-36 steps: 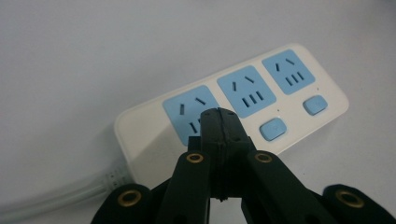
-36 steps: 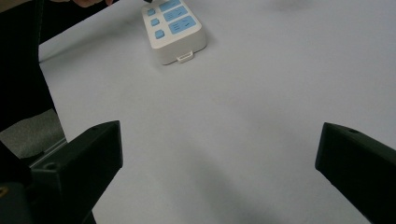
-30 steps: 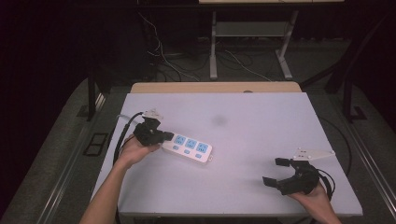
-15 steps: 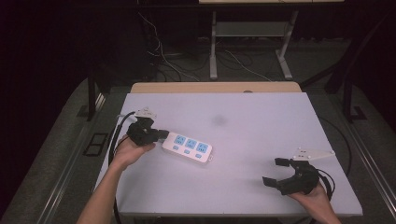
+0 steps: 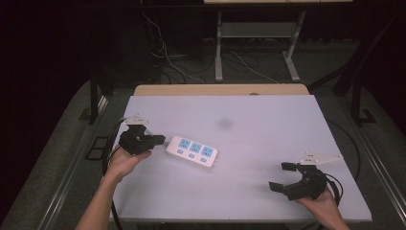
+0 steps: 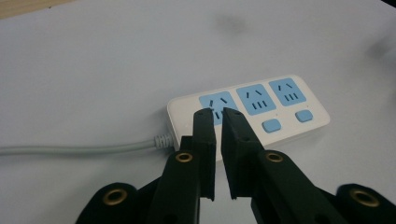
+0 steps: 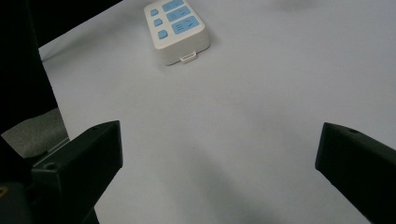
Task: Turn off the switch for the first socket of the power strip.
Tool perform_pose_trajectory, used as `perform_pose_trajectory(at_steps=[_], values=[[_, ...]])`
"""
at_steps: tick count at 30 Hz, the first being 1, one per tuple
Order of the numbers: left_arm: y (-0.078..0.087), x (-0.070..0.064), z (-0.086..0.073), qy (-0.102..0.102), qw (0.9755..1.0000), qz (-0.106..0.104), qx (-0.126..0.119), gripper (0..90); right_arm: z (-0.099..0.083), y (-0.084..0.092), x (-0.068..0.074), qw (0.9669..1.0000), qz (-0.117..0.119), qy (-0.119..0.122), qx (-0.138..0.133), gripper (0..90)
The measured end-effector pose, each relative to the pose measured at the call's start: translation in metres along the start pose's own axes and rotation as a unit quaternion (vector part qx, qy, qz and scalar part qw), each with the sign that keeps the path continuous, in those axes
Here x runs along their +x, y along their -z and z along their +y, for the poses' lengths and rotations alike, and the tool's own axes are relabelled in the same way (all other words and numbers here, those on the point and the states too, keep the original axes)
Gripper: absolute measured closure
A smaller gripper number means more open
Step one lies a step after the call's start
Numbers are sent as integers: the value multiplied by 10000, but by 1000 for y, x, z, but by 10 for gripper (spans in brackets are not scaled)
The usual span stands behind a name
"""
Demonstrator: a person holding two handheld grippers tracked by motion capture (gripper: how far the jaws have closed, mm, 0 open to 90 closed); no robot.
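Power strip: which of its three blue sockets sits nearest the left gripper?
The end socket beside the cord, just past the left gripper; the other two lie farther along the power strip.

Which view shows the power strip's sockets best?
The left gripper view: the power strip lies close, showing three blue sockets, two buttons and its grey cord. The high view shows it whole but small; the right gripper view shows its far end, foreshortened.
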State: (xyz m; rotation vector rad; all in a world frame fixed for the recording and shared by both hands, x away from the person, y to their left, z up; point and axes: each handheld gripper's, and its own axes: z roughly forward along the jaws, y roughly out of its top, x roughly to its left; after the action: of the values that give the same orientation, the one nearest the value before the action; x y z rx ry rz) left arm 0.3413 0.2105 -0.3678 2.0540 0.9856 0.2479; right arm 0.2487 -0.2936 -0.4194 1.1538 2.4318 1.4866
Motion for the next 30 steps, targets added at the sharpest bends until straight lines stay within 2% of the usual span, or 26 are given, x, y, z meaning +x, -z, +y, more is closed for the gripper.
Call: perform_pose_trajectory(at_steps=[5, 8, 11, 14, 18, 21, 25, 30], values=[[8, -2, -7, 74, 9999, -26, -82, 741, 0, -1, 1, 10000, 6, -18, 0, 6], [12, -2, -10, 187, 9997, -86, -150, 671, 0, -1, 1, 10000, 12, -11, -6, 6], [16, -3, -13, 303, 9993, -103, -182, 571, 0, -1, 1, 10000, 14, -11, 1, 5], [19, -5, -18, 434, 9987, -9, -251, 454, 0, -1, 1, 10000, 14, -12, 0, 6], [21, -12, -23, 334, 9987, 5, -387, 290, 0, -1, 1, 10000, 16, -13, 1, 6], [22, -17, -27, 334, 9983, -43, -473, 160, 0, -2, 1, 10000, 18, -2, 7, 5], [20, -24, -31, 306, 9986, -28, -442, 13, 0, -2, 2, 10000, 18, 7, 10, 6], [17, -32, -38, 247, 9984, -18, -505, 0, 0, -1, 2, 10000, 18, -4, 4, 6]])
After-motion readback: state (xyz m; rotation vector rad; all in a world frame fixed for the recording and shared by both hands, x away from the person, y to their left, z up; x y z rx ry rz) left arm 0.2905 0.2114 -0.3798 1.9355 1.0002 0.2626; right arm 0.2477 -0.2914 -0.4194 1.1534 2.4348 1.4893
